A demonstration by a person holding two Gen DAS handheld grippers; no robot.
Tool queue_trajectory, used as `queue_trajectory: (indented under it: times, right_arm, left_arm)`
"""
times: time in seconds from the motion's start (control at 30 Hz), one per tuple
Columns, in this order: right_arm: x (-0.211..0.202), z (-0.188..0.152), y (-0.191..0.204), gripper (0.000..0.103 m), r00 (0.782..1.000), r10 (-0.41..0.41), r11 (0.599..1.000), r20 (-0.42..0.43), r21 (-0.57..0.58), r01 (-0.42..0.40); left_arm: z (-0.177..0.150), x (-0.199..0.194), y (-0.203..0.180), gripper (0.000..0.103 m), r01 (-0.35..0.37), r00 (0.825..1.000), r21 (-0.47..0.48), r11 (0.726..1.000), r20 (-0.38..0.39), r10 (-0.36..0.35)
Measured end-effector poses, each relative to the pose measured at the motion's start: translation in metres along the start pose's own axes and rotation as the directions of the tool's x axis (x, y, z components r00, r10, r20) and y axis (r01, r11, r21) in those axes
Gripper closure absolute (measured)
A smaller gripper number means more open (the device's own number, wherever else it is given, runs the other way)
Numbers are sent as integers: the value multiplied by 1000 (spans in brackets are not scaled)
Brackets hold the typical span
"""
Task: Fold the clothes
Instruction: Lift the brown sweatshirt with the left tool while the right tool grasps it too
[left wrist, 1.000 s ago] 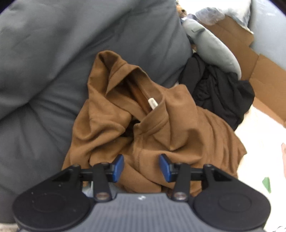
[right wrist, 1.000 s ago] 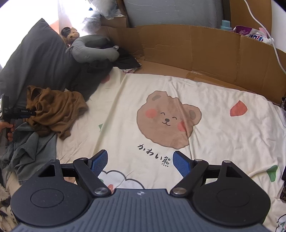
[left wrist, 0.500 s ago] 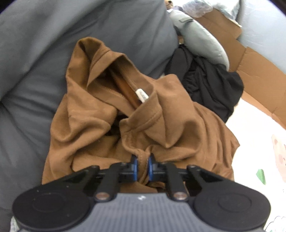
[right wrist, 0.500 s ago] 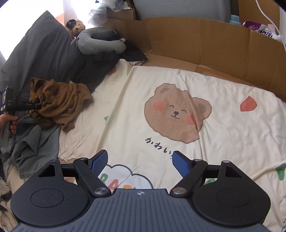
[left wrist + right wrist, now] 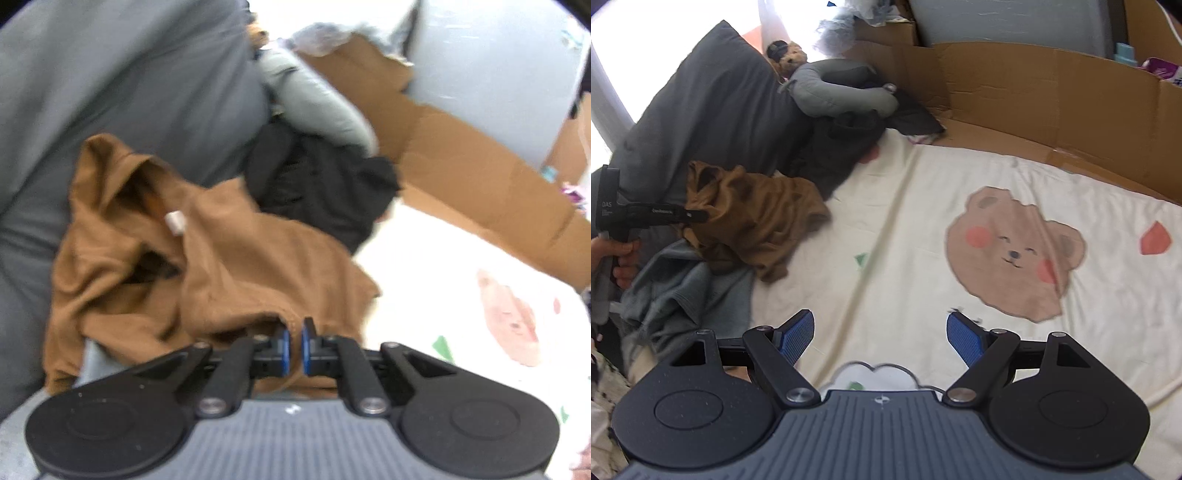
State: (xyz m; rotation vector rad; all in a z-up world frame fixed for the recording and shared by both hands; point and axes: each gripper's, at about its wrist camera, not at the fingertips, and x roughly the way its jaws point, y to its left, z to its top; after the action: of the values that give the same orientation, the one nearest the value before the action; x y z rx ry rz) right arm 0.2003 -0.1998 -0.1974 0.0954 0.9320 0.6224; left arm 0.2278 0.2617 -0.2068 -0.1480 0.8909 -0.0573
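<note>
A crumpled brown garment (image 5: 236,258) lies heaped against a big grey pillow (image 5: 122,85) at the edge of the cream bear-print sheet (image 5: 923,221), with a dark bundle of black clothing (image 5: 317,181) and a soft grey neck cushion (image 5: 314,103) crowding just behind it and a rumpled grey-blue garment (image 5: 676,291) beside it. Stiff cardboard (image 5: 1034,92) walls the far side. The left gripper (image 5: 294,345) has its blue pads pinched tight on a fold of the brown cloth. The right gripper (image 5: 881,338) hangs wide apart over bare sheet, holding nothing.
</note>
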Motion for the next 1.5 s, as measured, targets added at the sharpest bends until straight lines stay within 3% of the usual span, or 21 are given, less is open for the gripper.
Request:
queue_trajectory:
  times: [0.23, 0.3, 0.5, 0.73, 0.97, 1.03, 1.1, 1.13, 1.3, 1.37, 1.5]
  right_arm:
    - [24, 9, 28, 23, 999, 47, 998, -8, -34, -47]
    - [34, 14, 40, 34, 997, 73, 995, -15, -66, -74]
    - [53, 31, 80, 40, 984, 176, 973, 12, -153, -172]
    - [61, 37, 105, 44, 969, 240, 962, 50, -145, -231]
    - [63, 37, 103, 46, 964, 242, 968, 107, -93, -233]
    - [64, 40, 101, 62, 960, 250, 967, 125, -72, -243]
    - [69, 42, 100, 95, 962, 240, 970, 128, -58, -235]
    - [71, 42, 100, 97, 963, 237, 971, 124, -59, -232]
    - [70, 38, 91, 100, 975, 196, 979, 108, -68, -190]
    - [67, 36, 83, 100, 981, 169, 985, 98, -56, -165]
    - [60, 29, 62, 101, 993, 79, 997, 87, -19, -77]
  left_arm:
    - [-2, 2, -50, 96, 111, 994, 5, 994, -4, -111]
    - [-5, 3, -65, 96, 134, 991, 23, 991, -4, -134]
    - [-12, 6, -93, 96, 232, 973, -31, 972, 5, -231]
    - [-9, 1, -117, 96, 391, 920, -108, 914, 39, -389]
    - [-6, -9, -142, 97, 522, 853, -52, 851, 23, -521]
    - [-7, -10, -144, 97, 546, 838, -65, 836, 24, -545]
    - [-10, -14, -143, 96, 556, 831, -82, 827, 33, -555]
    - [-12, -16, -143, 96, 560, 828, -90, 823, 38, -560]
    - [-15, -16, -133, 89, 515, 856, -129, 848, 29, -516]
    - [-19, -16, -129, 77, 491, 870, -124, 862, 13, -494]
    - [-33, -20, -116, 62, 433, 900, -133, 892, -2, -437]
